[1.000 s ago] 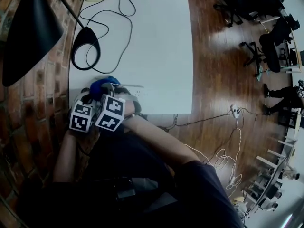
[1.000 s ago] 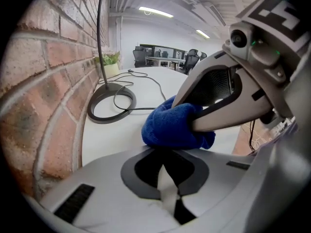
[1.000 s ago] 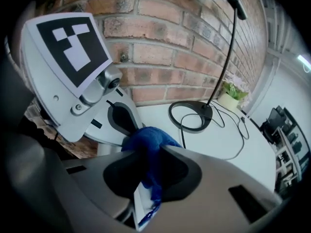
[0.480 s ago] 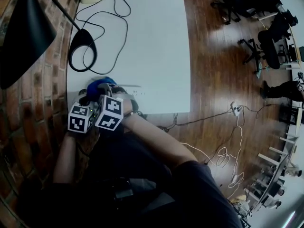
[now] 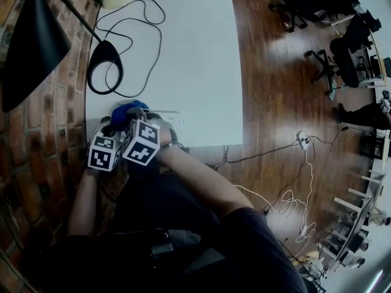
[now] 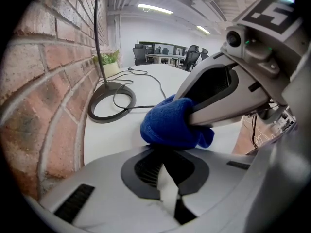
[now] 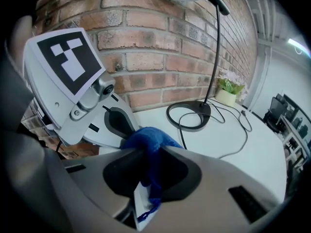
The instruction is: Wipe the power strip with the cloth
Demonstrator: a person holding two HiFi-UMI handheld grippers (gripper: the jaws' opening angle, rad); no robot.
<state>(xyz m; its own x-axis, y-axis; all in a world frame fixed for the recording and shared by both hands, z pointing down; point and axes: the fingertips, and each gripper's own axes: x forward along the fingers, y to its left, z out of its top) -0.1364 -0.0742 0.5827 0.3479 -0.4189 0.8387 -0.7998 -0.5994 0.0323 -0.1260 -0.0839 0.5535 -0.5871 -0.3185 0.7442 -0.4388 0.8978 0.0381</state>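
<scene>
Right gripper view: right hand-held gripper (image 7: 146, 171) pinches the blue cloth (image 7: 148, 140). Left hand-held gripper (image 6: 165, 174) jaws are pressed together. Power strip (image 5: 170, 118) lies at the desk (image 5: 195, 54) edge beside both. We judge most wiping remains.

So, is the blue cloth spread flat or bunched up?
Bunched up: the blue cloth is a rounded wad pinched between the jaws of the right tool, not laid flat.

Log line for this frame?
right hand-held gripper: shut on blue cloth | left hand-held gripper: shut, cloth just ahead | white power strip: on table, near edge
</scene>
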